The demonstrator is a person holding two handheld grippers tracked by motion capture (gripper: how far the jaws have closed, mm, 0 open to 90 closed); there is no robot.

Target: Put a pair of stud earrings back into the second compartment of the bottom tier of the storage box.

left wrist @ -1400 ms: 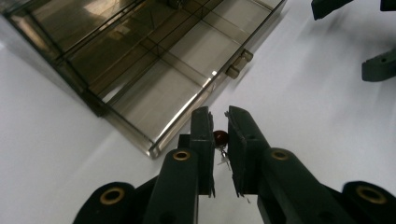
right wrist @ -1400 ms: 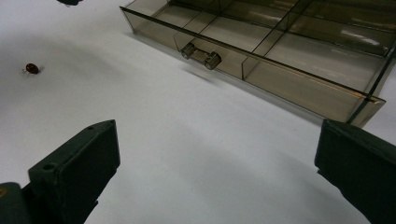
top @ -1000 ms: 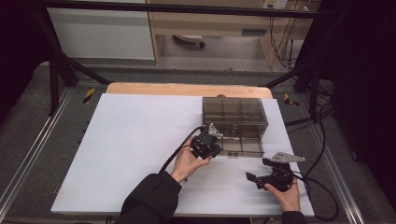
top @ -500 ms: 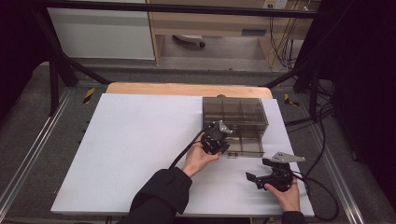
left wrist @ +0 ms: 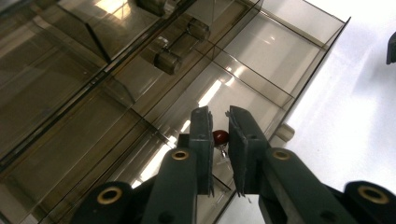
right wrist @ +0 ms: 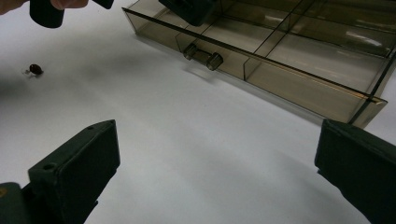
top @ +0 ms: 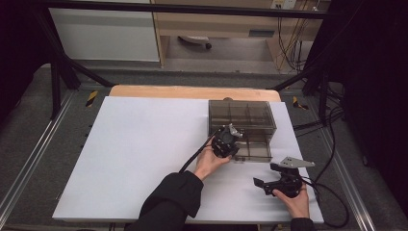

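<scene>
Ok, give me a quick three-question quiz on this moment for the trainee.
1. True or false: the right gripper has its jaws shut.
2. What does the left gripper hold? A) a red bead B) a screw C) nothing
3. Fill in: the left gripper is above the open ____ of the box.
Key: 1 false; 2 A; 3 drawer.

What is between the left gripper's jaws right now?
A small dark red bead, pinched by the left gripper above the smoky plastic drawer's compartments; this shows in the left gripper view.
</scene>
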